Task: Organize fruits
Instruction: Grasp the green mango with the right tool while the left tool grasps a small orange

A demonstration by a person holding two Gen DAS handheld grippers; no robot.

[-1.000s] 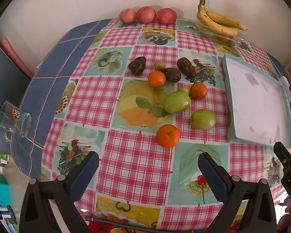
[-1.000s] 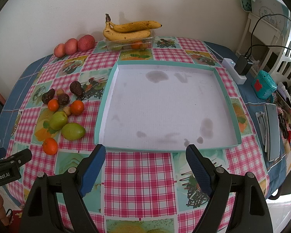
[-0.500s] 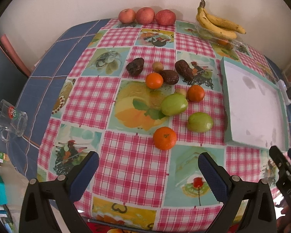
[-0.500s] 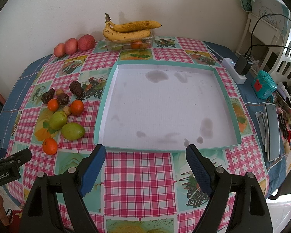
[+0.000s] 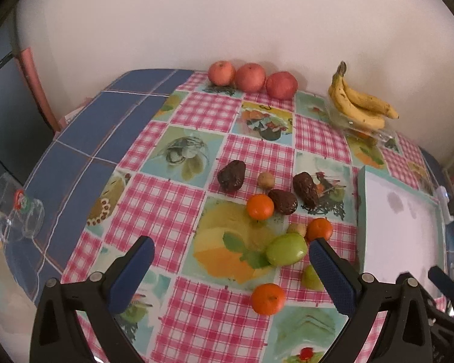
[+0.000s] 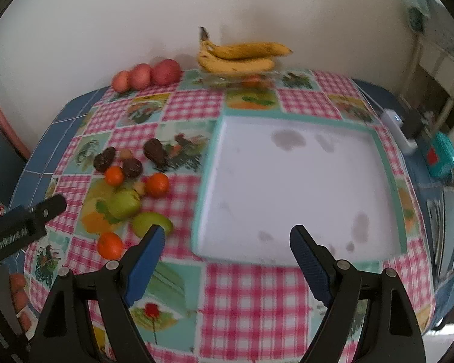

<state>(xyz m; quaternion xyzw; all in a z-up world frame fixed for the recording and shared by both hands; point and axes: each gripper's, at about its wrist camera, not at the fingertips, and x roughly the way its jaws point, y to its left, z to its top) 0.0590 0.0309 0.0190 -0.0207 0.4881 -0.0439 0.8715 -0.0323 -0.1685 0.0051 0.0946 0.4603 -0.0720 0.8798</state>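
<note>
A cluster of loose fruit lies mid-table: three oranges, the nearest one, two green fruits, three dark avocados and small pale fruits. My left gripper is open and empty, hovering just in front of the cluster, its right finger hiding part of the second green fruit. A white tray with a teal rim lies empty to the right. My right gripper is open and empty over the tray's near edge. The cluster also shows in the right wrist view.
Three red apples sit by the back wall. Bananas rest on a clear box at the back. A glass mug stands at the left table edge. A charger and teal box lie right of the tray.
Both grippers have moved forward toward the table. The left one now sits close over the fruit cluster; the right one has closed in on the tray's near edge. Both stay open.
</note>
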